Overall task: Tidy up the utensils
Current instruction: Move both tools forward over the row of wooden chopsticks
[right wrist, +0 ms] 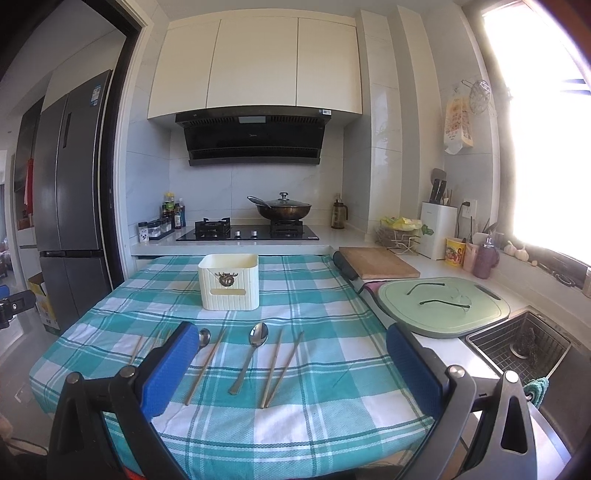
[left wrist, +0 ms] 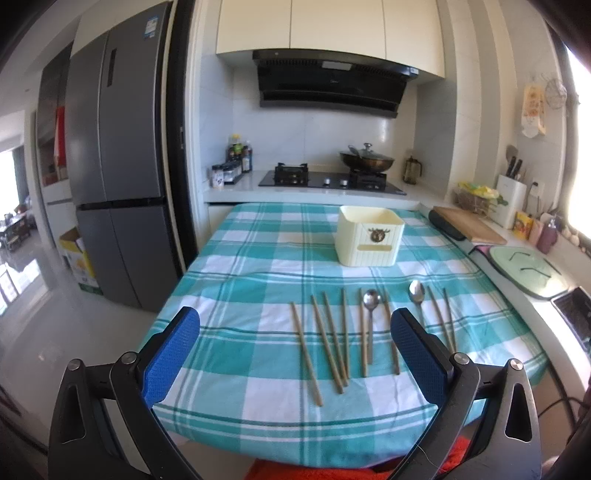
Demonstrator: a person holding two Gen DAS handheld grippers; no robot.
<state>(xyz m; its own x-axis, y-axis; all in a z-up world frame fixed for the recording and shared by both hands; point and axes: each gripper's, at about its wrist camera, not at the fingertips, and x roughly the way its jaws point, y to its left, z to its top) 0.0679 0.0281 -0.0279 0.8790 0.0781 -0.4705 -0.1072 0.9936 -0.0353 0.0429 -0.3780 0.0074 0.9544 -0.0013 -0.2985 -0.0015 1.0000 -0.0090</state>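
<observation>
Both tongs, left [left wrist: 295, 338] and right [right wrist: 291, 349], gape wide and empty above the tabletop's [left wrist: 236, 258] near edge; chopsticks [left wrist: 334, 339] and spoons [left wrist: 370, 306] lie unobstructed before the cream holder [left wrist: 369, 236]; no writing is readable.

Finding no text clear enough to read. Showing a blue-and-white sticker near the top of the fridge [left wrist: 149, 29] door, its print too small to make out. Carrying a pale logo at the centre of the range hood [right wrist: 255, 138] front and a small white barcode-like sticker on its upper right edge, both illegible. Bearing a blank cream label plate and a deer-head emblem on the cream utensil box [left wrist: 369, 236], no lettering. Displaying printed packaging on the yellow cup [right wrist: 455, 252] by the window, wording blurred.
</observation>
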